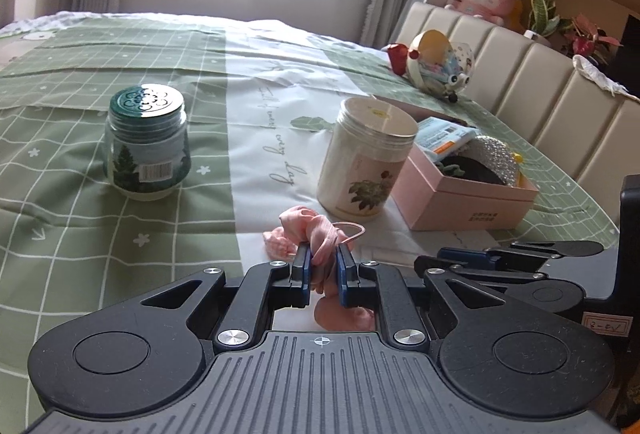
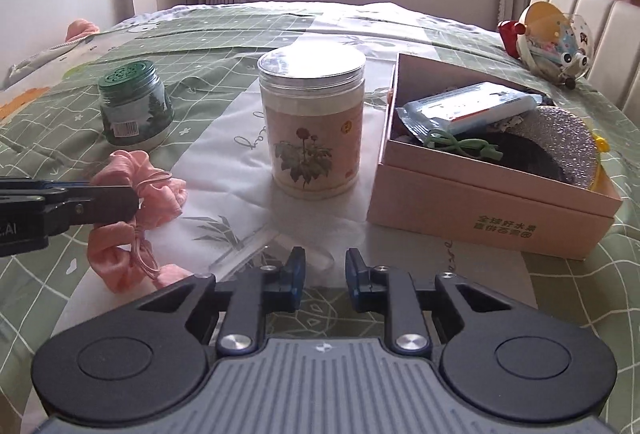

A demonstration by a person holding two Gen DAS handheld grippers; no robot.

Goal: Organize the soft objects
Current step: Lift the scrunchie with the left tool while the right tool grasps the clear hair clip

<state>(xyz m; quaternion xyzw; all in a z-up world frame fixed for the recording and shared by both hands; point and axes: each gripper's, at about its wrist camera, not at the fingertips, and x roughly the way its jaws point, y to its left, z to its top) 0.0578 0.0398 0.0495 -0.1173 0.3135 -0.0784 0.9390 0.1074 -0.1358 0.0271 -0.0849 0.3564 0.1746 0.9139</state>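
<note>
Left gripper (image 1: 324, 262) at bottom centre of its view, blue pads pinched narrow on a pink scrunchie (image 1: 316, 234); fabric bunches out ahead of the tips and a thin pink elastic loop (image 1: 352, 232) hangs free on the right. From the right wrist view the same scrunchie (image 2: 136, 218) sits at lower left, gripped from the side, its lower folds apparently touching the green checked bedspread (image 2: 580, 314). Right gripper (image 2: 323, 274) at bottom centre, jaws apart, nothing between them. Likely destination: the pink box (image 2: 480, 205) at right, open and already crowded with a blue packet, a green cord and a silver glittery piece. The cream floral jar (image 2: 312, 125) stands between scrunchie and box; green-lidded jar (image 2: 134, 105) at upper left, well apart. Judgement: raise the scrunchie until its trailing folds and loose loop clear the jar lid, carry it over rather than around, and release low over a bare corner of the box so the elastic does not snag.
</note>
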